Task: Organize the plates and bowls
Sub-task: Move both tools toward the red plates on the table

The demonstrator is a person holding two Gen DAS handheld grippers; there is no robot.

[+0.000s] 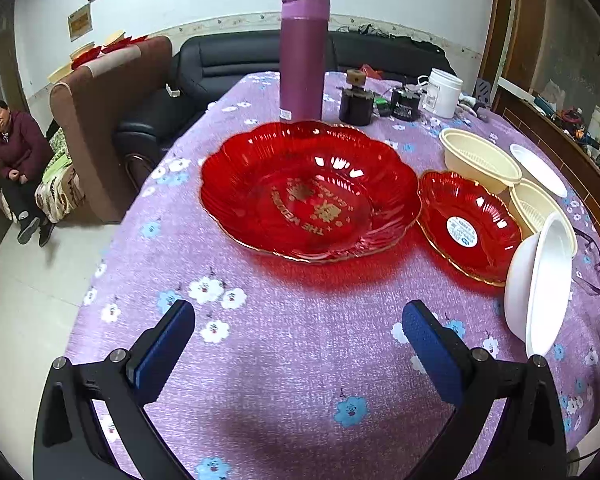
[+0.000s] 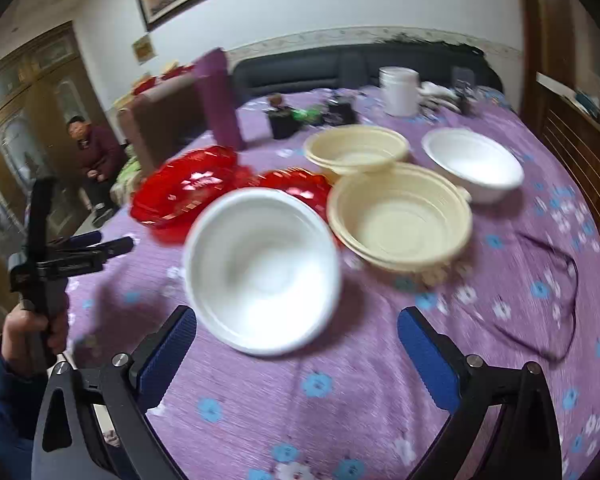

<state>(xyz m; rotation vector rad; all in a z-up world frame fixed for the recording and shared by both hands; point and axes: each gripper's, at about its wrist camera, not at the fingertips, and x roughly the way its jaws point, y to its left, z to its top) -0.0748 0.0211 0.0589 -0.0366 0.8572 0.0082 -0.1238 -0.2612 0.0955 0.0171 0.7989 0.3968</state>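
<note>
L gripper (image 1: 298, 322): jaws spread, empty, over bare tablecloth (image 1: 300, 360) near table's front edge. Large red plate (image 1: 308, 196) ahead; small red plate (image 1: 466, 226) to its right, partly hidden by white bowl (image 1: 538, 280). R gripper (image 2: 298, 326): released, empty, w/ same white bowl (image 2: 262, 270) just beyond. R view motion-blurred; cream bowls (image 2: 400, 218) indistinct.
</note>
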